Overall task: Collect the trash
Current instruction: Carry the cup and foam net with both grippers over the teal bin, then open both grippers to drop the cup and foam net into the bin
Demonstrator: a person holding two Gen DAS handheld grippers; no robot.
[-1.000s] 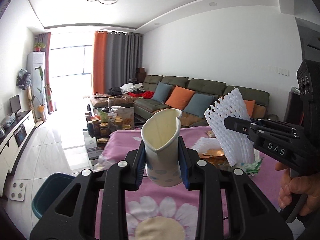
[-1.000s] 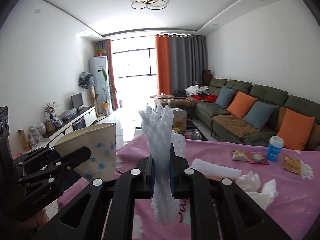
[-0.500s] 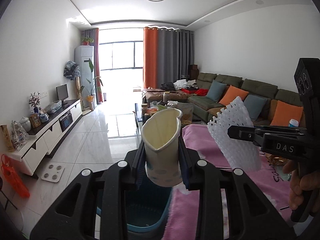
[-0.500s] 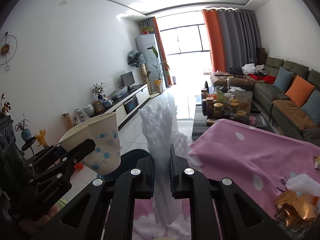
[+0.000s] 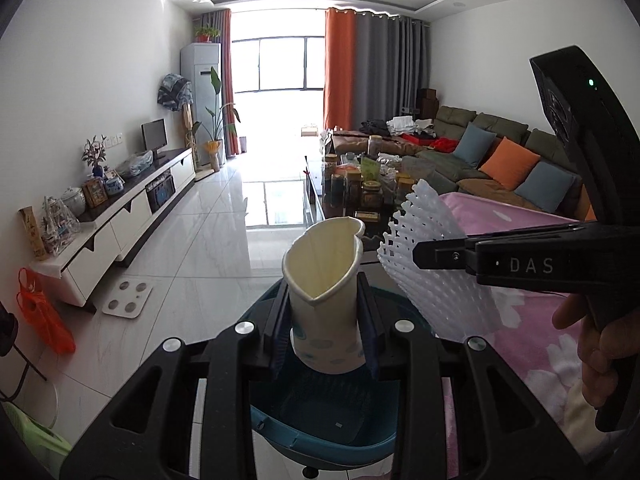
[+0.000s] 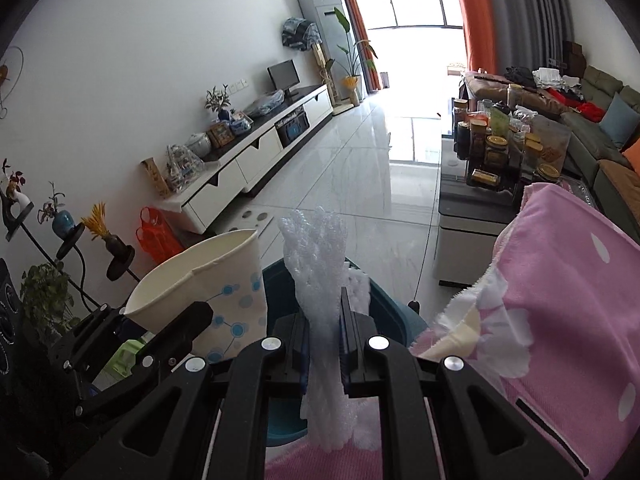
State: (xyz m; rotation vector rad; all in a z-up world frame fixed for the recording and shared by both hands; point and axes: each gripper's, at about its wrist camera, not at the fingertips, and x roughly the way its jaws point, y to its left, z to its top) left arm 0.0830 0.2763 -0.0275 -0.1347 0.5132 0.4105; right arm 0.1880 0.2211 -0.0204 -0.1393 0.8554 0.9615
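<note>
My left gripper is shut on a squashed white paper cup with blue dots, held upright right above a dark teal trash bin on the floor. My right gripper is shut on a white foam net sleeve, held just right of the cup above the bin's rim. In the left wrist view the right gripper and the net show at the right. In the right wrist view the cup and the left gripper show at the left.
A table with a pink flowered cloth stands to the right of the bin. A low coffee table with jars and a sofa lie beyond. A white TV cabinet, an orange bag and a floor scale are on the left.
Both grippers have swung left off the pink table and tipped down, carrying the cup and the net over the teal bin. Both grips are unchanged.
</note>
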